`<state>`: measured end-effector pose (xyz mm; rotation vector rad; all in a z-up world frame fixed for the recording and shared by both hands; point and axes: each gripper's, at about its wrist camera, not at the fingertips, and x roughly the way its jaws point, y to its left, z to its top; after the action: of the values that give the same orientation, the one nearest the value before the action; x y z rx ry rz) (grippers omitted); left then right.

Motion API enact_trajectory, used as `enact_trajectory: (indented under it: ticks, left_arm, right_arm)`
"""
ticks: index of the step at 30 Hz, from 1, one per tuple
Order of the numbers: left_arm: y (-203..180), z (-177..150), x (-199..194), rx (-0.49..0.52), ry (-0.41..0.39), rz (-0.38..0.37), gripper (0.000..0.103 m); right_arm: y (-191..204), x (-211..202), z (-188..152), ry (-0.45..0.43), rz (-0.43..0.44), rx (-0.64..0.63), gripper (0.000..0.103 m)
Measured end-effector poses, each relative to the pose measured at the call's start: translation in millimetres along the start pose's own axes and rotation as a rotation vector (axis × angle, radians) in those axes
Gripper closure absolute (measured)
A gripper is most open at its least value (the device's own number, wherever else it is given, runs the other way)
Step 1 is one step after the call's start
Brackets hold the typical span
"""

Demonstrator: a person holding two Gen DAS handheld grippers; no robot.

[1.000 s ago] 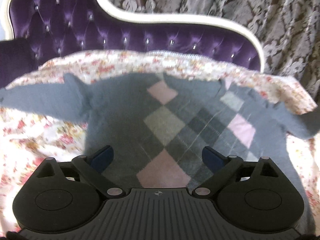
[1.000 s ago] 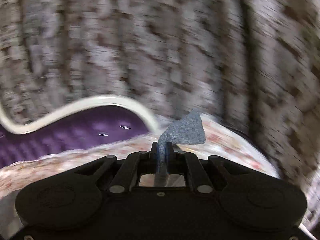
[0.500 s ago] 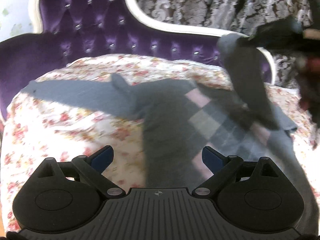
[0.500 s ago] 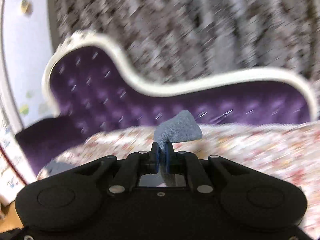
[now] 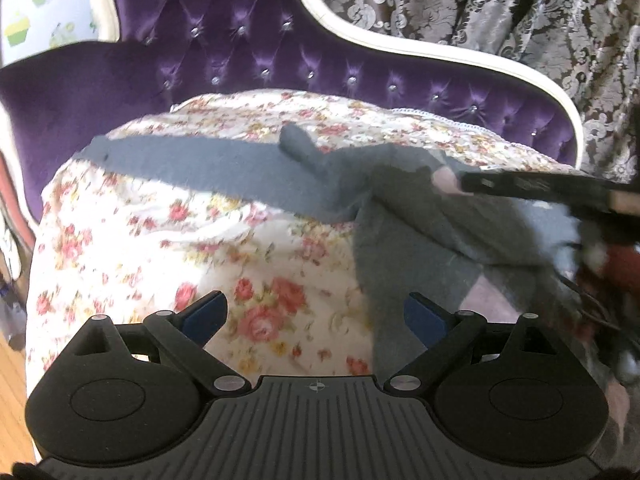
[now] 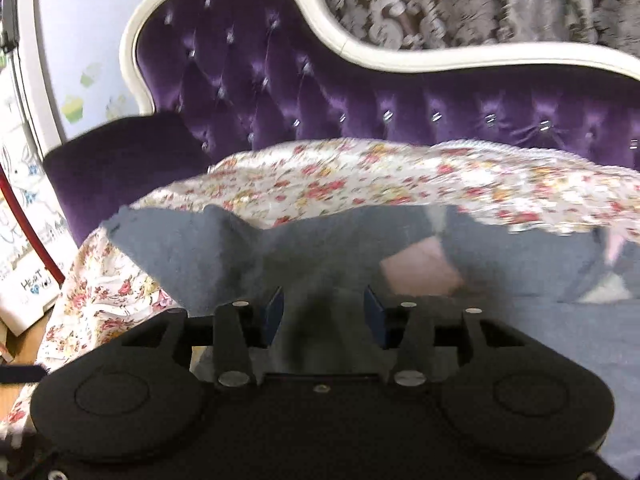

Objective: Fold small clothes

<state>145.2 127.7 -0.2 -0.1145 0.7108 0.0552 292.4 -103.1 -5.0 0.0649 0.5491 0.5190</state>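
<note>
1. Grey knit sweater [image 5: 404, 216] lies flat on the floral quilt [image 5: 160, 240], body at 1–3 o'clock in the left wrist view, one sleeve [image 5: 192, 164] stretched out toward 10 o'clock.
2. Left gripper [image 5: 316, 316]: jaws wide apart, nothing between them, hovering over bare quilt; sweater's side edge sits just beside its right finger.
3. Sleeve's long axis runs roughly 10-to-3 across the left view. Judgement: left gripper is the nearer one for that sleeve, and the cuff end is the far end from it.
4. Right gripper [image 6: 324, 316]: jaws parted, low over the sweater; grey knit shows in the gap, but not pinched as far as I can tell. The view is motion-blurred.
5. In the right view, the pink diamond [image 6: 420, 272] sits at 1 o'clock and the sleeve at 10.
6. Room: quilt open at 8–10 o'clock; purple sofa back [image 5: 240, 52] bounds 12; sleeve cuff near the quilt's edge at 10.
</note>
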Motion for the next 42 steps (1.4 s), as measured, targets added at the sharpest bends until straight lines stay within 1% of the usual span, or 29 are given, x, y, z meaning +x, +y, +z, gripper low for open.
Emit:
enact_trajectory:
  ticks: [4, 10, 13, 16, 18, 20, 22, 25, 26, 29, 32, 34, 35, 37, 38, 39, 40, 42]
  left_arm:
    - [-15, 12, 10, 0.027, -0.018, -0.023, 0.007]
    - [-47, 28, 32, 0.093, -0.042, -0.041, 0.007]
    - [-61, 29, 43, 0.124, -0.052, -0.048, 0.007]
    - [-74, 28, 58, 0.165, -0.049, -0.042, 0.007]
    - [-78, 28, 68, 0.181, -0.039, -0.024, 0.007]
    - [-79, 28, 78, 0.180, -0.028, -0.003, 0.007]
    - [-78, 28, 90, 0.174, 0.012, 0.013, 0.007]
    - [-75, 26, 106, 0.159, 0.094, -0.003, 0.007]
    - [-73, 24, 108, 0.147, 0.107, -0.010, 0.007]
    - [-69, 23, 103, 0.116, 0.101, -0.014, 0.007]
    - [-69, 24, 97, 0.127, 0.083, -0.002, 0.007]
    - [-72, 26, 94, 0.133, 0.070, -0.002, 0.007]
    - [-74, 27, 93, 0.135, 0.062, -0.002, 0.007]
    - [-78, 31, 94, 0.140, 0.053, -0.004, 0.007]
    - [-80, 32, 96, 0.144, 0.056, -0.005, 0.007]
    - [-81, 32, 99, 0.150, 0.062, -0.005, 0.007]
    - [-82, 32, 101, 0.154, 0.065, -0.004, 0.007]
    - [-83, 30, 104, 0.160, 0.075, -0.002, 0.007]
  right_arm:
    - [-27, -35, -8, -0.019, -0.064, -0.004, 0.049]
    - [-68, -83, -35, -0.020, -0.198, -0.014, 0.049]
    - [-86, -102, -47, -0.022, -0.269, -0.005, 0.049]
    - [-101, -114, -58, -0.014, -0.339, 0.010, 0.049]
    - [-112, -120, -64, -0.014, -0.385, 0.019, 0.049]
    - [-122, -122, -69, -0.009, -0.415, 0.038, 0.049]
    - [-131, -122, -71, -0.008, -0.427, 0.070, 0.049]
    - [-137, -114, -73, -0.007, -0.453, 0.071, 0.049]
    - [-139, -112, -73, -0.002, -0.463, 0.069, 0.049]
    - [-145, -103, -75, 0.017, -0.473, 0.082, 0.049]
    - [-150, -97, -76, 0.015, -0.476, 0.097, 0.049]
    - [-154, -97, -76, -0.001, -0.495, 0.109, 0.049]
    - [-158, -98, -77, -0.014, -0.523, 0.128, 0.049]
    - [-174, -105, -80, -0.031, -0.589, 0.205, 0.049]
    - [-184, -110, -84, -0.037, -0.588, 0.259, 0.046]
    - [-191, -114, -87, -0.041, -0.577, 0.293, 0.045]
    - [-192, -117, -89, -0.048, -0.570, 0.290, 0.046]
    - [-187, -120, -88, -0.028, -0.574, 0.251, 0.045]
